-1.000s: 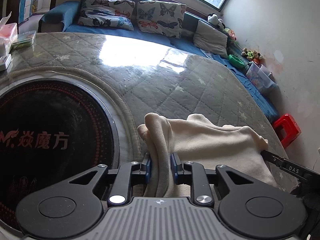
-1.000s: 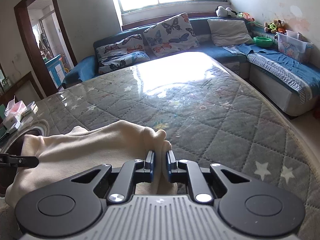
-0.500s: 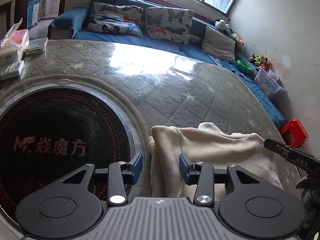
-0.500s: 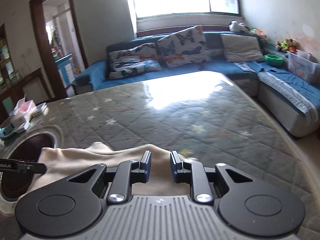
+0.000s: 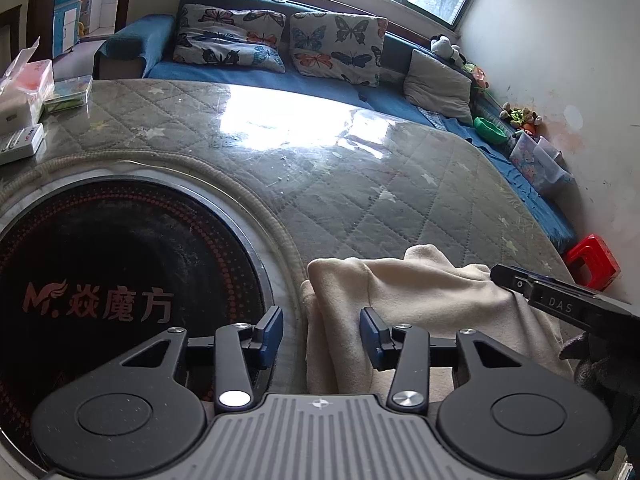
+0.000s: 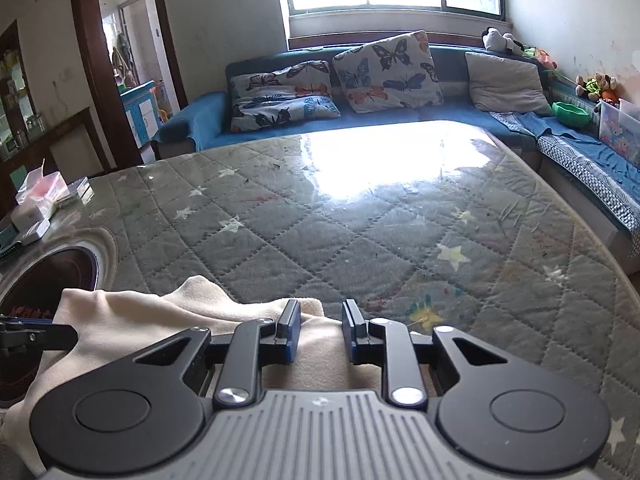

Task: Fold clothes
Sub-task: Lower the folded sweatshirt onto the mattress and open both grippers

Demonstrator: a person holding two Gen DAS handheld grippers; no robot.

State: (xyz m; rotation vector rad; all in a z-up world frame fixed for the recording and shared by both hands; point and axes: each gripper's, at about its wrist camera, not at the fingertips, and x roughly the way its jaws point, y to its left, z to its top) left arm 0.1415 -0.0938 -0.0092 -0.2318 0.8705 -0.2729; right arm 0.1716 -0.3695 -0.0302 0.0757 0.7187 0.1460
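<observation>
Cream fleece garment (image 5: 420, 308) is found lying bunched on the quilted table (image 5: 360, 184) beside the black hob (image 5: 120, 280), released by both the left gripper (image 5: 321, 330) and right gripper (image 6: 320, 330), jaws parted; unpressed folds could spring open.

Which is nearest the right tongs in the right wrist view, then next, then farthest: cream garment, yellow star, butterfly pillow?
1. cream garment: under and between the open right tongs, extending left.
2. yellow star: on the quilted table cover, ahead and right.
3. butterfly pillow: on the blue sofa, beyond the table.
</observation>
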